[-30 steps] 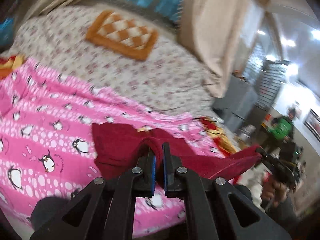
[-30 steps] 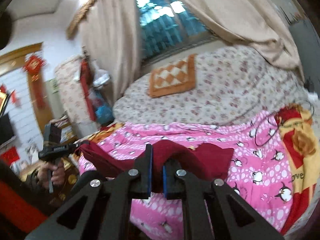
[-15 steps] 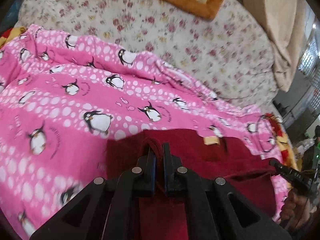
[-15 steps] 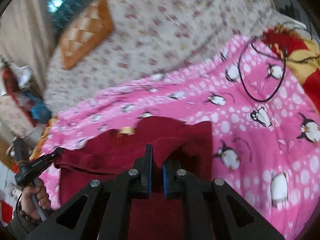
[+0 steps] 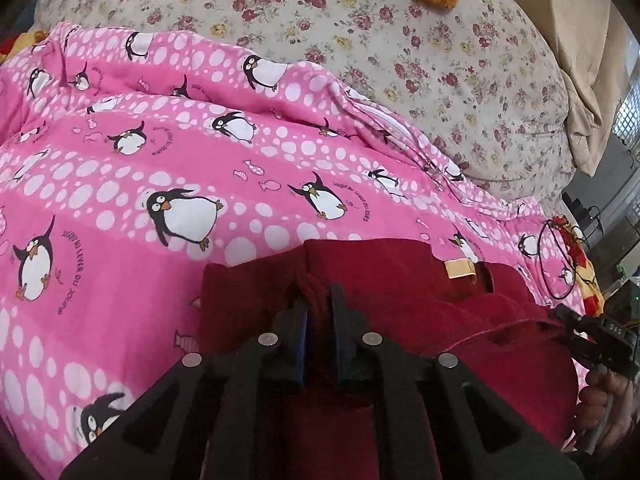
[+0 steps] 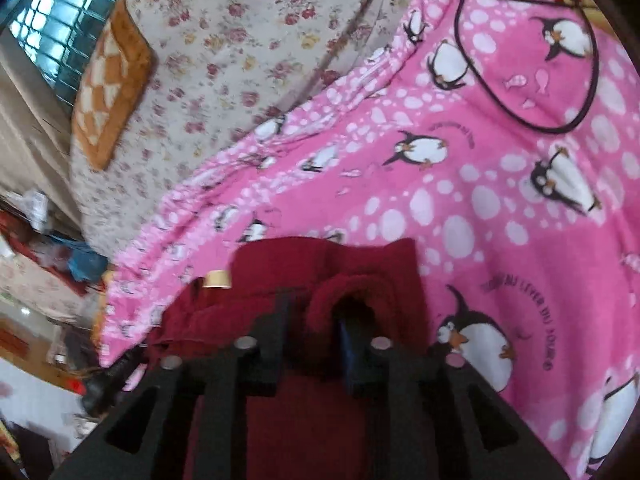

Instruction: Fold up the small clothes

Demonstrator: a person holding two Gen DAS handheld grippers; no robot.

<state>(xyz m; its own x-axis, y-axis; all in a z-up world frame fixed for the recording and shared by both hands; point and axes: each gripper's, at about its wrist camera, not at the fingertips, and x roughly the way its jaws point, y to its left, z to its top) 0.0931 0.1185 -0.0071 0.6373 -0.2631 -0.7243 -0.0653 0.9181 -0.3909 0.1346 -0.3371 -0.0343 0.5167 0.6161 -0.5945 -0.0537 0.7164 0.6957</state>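
A dark red garment (image 5: 400,288) with a small yellow label (image 5: 460,269) lies on the pink penguin blanket (image 5: 160,168), its top part doubled over. My left gripper (image 5: 319,304) is almost shut, pinching a fold of the garment's left edge. In the right wrist view the same garment (image 6: 328,264) lies under my right gripper (image 6: 312,312), whose jaws stand apart with a hump of red cloth draped between and over the right finger. The right gripper also shows at the far right of the left wrist view (image 5: 592,336).
The blanket covers a bed with a floral sheet (image 5: 400,40). An orange checked cushion (image 6: 112,88) lies at the back. A black cable loop (image 6: 532,60) rests on the blanket at the right, near a red and yellow cloth (image 5: 580,256).
Both grippers came down and forward from holding the garment in the air to laying it on the blanket. The right gripper's jaws have parted; the left ones have eased slightly.
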